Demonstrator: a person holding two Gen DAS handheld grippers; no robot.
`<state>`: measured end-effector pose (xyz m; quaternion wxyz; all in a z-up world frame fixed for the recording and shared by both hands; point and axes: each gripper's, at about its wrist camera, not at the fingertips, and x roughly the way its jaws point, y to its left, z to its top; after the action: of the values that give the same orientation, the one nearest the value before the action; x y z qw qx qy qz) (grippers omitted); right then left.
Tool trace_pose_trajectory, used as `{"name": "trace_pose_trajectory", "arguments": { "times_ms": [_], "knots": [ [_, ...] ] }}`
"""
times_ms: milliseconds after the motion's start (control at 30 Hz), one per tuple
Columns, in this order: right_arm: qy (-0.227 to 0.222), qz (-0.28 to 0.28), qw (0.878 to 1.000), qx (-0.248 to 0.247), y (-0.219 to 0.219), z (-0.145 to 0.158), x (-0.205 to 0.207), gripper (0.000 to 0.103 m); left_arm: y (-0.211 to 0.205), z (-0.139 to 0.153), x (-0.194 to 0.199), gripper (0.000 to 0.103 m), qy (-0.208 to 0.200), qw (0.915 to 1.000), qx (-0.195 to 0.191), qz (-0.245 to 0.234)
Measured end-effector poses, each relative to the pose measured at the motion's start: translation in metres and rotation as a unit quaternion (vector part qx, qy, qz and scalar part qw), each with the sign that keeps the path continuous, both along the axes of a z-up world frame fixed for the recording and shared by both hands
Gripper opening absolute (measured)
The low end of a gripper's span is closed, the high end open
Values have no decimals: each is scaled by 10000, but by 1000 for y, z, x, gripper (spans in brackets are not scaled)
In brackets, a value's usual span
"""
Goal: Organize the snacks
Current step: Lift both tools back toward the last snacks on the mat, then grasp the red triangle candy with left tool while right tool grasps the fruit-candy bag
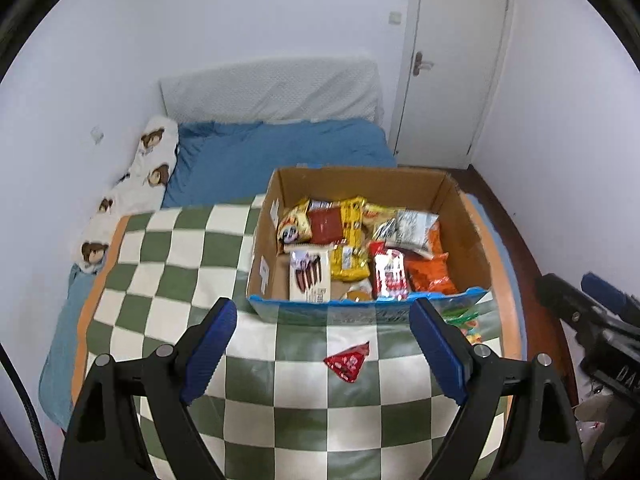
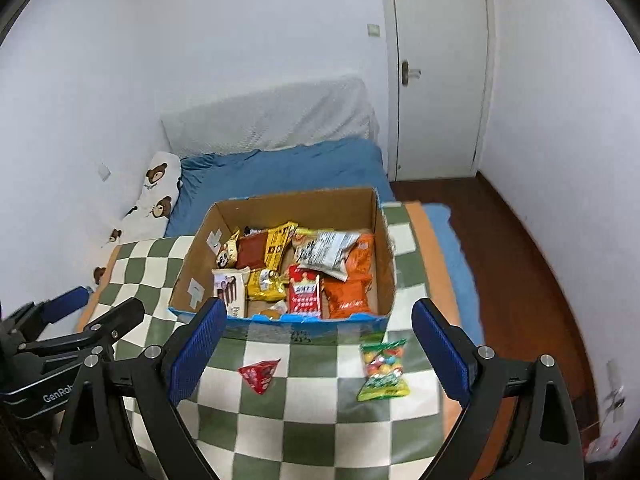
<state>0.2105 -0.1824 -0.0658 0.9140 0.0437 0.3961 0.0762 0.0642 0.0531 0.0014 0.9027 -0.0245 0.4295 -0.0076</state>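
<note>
Both the left claw [image 1: 322,350] and the right claw [image 2: 316,354] gape wide and empty above the checkered blanket [image 2: 280,432]. Low in the right wrist view, the red triangular packet [image 2: 259,374] lies centre, the green candy bag [image 2: 384,371] right of it, both just before the nearly full cardboard box [image 2: 340,208]. Best take one packet per claw, pinching a flat edge, then drop it into the bare gap at the box's near wall.

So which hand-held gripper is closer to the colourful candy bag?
The right hand-held gripper. The candy bag lies between its open fingers, nearer the right one. The left hand-held gripper hovers further left, over the red triangular packet.
</note>
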Motion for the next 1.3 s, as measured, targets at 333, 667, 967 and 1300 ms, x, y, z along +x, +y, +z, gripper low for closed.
{"name": "trace_pose_trajectory", "arguments": {
  "times_ms": [333, 667, 967, 1300],
  "knots": [
    [2040, -992, 9685, 1023, -72, -147, 58, 97, 1, -107, 34, 88, 1422, 9898, -70, 53],
    [2789, -754, 9567, 354, -64, -252, 116, 97, -38, -200, 74, 88, 2466, 9672, 20, -608],
    [3112, -425, 9494, 6, -50, -288, 94, 56, -58, -247, 89, 36, 2650, 9589, -59, -1007],
    [3540, -10, 9350, 212, -38, -295, 24, 53, -47, -253, 6, 34, 3107, 9442, -217, -1074]
  ]
}}
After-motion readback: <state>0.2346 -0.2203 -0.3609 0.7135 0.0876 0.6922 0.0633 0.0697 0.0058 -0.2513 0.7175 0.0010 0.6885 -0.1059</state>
